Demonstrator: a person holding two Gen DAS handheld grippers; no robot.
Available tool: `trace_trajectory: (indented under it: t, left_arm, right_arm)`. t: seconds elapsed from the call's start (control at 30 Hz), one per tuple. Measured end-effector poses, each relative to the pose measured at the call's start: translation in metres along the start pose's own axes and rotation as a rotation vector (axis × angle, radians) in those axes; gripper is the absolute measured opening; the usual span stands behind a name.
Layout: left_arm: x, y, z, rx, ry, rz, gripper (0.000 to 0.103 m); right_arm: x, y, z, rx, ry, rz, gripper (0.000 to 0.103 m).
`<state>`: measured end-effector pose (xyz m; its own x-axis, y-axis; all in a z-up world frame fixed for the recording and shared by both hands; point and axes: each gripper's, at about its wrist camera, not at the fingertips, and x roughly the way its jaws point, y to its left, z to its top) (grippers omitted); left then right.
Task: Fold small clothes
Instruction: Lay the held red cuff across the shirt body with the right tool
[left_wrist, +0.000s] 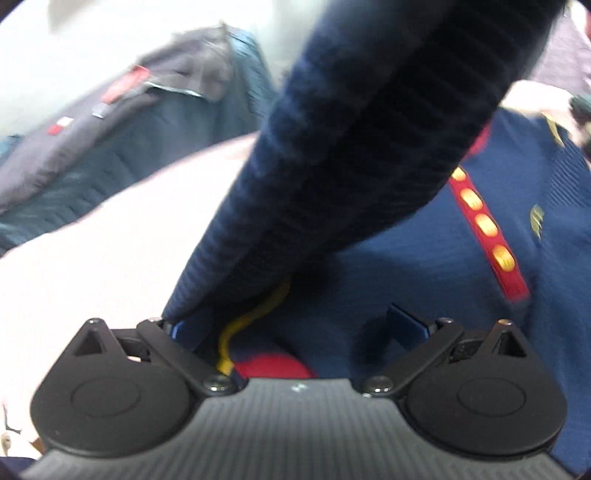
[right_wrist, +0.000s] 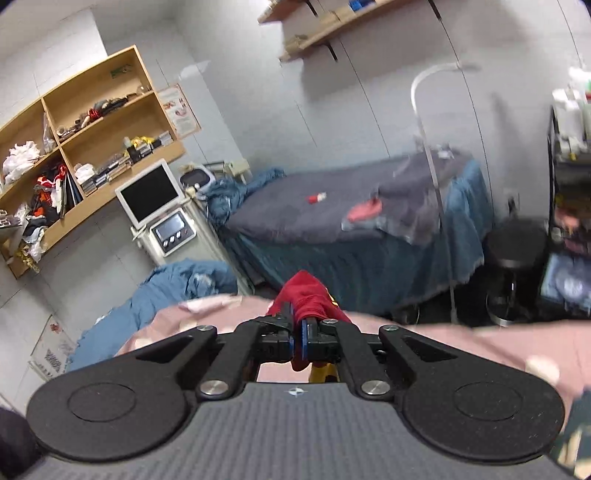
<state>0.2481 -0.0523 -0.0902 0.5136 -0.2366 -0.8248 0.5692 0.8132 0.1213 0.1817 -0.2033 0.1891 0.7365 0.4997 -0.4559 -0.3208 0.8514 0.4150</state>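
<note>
A navy shirt (left_wrist: 424, 266) with a red stripe of yellow dots (left_wrist: 484, 225) lies on the pink bed cover (left_wrist: 110, 266). Part of it, a navy sleeve (left_wrist: 369, 129), rises up and away in front of the left wrist camera. My left gripper (left_wrist: 295, 328) is open just above the shirt, its left blue pad (left_wrist: 188, 328) against the raised fabric. A yellow and red hem (left_wrist: 251, 321) sits between the jaws. My right gripper (right_wrist: 297, 332) is shut on the shirt's red cuff (right_wrist: 306, 295), lifted above the pink cover (right_wrist: 461, 339).
A bed with a grey and teal cover (right_wrist: 332, 221) stands beyond the pink one, with small red items on it. A wooden shelf unit (right_wrist: 81, 147), a white machine with a screen (right_wrist: 155, 206), a black stool (right_wrist: 513, 251) and a cart (right_wrist: 569, 184) ring the room.
</note>
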Motion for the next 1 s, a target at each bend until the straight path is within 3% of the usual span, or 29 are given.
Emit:
trace_trajectory:
  t: [0.17, 0.33, 0.5, 0.67, 0.8, 0.87, 0.97, 1.0]
  left_arm:
    - [-0.013, 0.002, -0.018, 0.101, 0.039, -0.102, 0.103]
    - [-0.025, 0.024, -0.030, 0.025, 0.103, -0.255, 0.103]
    - [-0.043, 0.047, -0.041, -0.052, 0.121, -0.269, 0.103]
    - [-0.060, 0.077, -0.040, -0.153, 0.137, -0.193, 0.103]
    - [-0.081, 0.083, -0.044, -0.209, 0.132, -0.179, 0.103]
    - [-0.088, 0.080, -0.046, -0.228, 0.127, -0.193, 0.103]
    - [-0.096, 0.070, -0.051, -0.234, 0.136, -0.208, 0.103]
    - [-0.097, 0.066, -0.053, -0.237, 0.141, -0.215, 0.103]
  right_arm:
    - [-0.021, 0.004, -0.029, -0.018, 0.103, 0.032, 0.007]
    - [-0.026, 0.002, -0.056, 0.009, 0.214, 0.046, 0.007]
    - [-0.026, -0.001, -0.087, 0.059, 0.330, 0.078, 0.007]
    - [-0.022, -0.001, -0.134, 0.100, 0.513, 0.120, 0.007]
    - [-0.015, -0.006, -0.177, 0.107, 0.652, 0.109, 0.007]
    - [-0.011, -0.017, -0.198, 0.177, 0.704, 0.133, 0.007]
    - [-0.014, -0.038, -0.220, 0.375, 0.664, 0.145, 0.008]
    - [-0.014, -0.045, -0.227, 0.443, 0.664, 0.133, 0.018]
